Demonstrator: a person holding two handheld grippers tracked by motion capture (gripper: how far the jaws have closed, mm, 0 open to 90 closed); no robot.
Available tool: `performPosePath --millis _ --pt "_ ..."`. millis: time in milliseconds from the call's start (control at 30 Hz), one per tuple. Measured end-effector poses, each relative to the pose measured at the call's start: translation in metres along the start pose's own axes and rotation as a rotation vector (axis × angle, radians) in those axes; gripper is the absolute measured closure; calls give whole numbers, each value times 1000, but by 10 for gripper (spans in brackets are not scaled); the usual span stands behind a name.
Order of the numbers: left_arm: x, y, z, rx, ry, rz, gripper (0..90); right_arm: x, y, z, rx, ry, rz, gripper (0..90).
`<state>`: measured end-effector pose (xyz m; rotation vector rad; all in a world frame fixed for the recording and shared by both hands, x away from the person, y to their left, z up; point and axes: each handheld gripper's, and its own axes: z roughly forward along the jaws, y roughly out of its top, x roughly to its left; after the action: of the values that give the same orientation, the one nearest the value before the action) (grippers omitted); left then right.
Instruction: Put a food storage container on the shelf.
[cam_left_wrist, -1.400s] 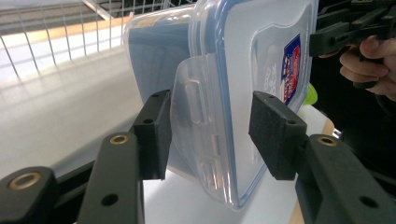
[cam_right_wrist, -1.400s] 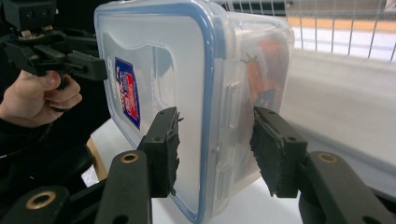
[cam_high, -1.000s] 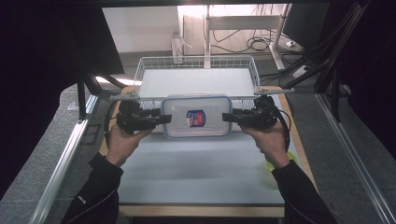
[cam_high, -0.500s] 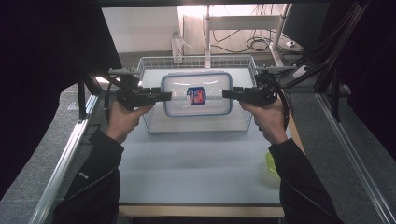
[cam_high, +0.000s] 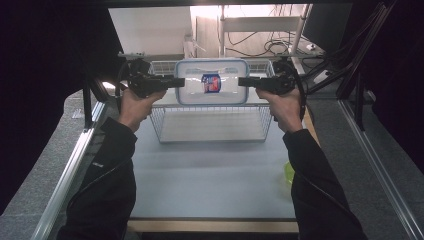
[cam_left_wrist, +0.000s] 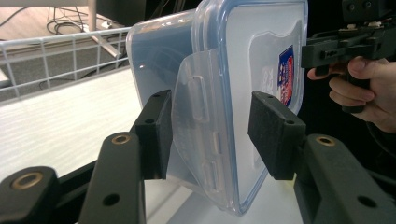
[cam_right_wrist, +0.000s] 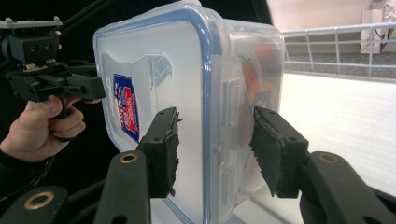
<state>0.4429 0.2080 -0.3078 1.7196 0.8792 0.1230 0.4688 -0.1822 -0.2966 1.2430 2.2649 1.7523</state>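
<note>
Container (cam_high: 212, 82) label print too small to read in high view. Yellow-green object (cam_high: 289, 172) at right of surface mostly hidden behind sleeve (cam_high: 315, 180). Container's bottom edge cut off in both gripper views.

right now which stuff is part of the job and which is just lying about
In the job:
lidded plastic container
left gripper
right gripper
wire basket

Lying about:
yellow-green thing at the table's right edge
cables behind the table
</note>
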Motion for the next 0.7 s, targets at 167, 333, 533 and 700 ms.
performPosePath --millis 167,333,533,700 --pt "9 1 7 2 8 -20 508 -8 4 6 -5 -1 24 520" --pt "13 1 10 -3 19 -15 501 -15 5 13 -6 2 42 519" --pt "9 -2 12 -6 52 67 459 -15 6 14 2 -9 0 507" --pt "6 -4 16 -5 93 131 419 -9 6 15 37 -91 -75 495"
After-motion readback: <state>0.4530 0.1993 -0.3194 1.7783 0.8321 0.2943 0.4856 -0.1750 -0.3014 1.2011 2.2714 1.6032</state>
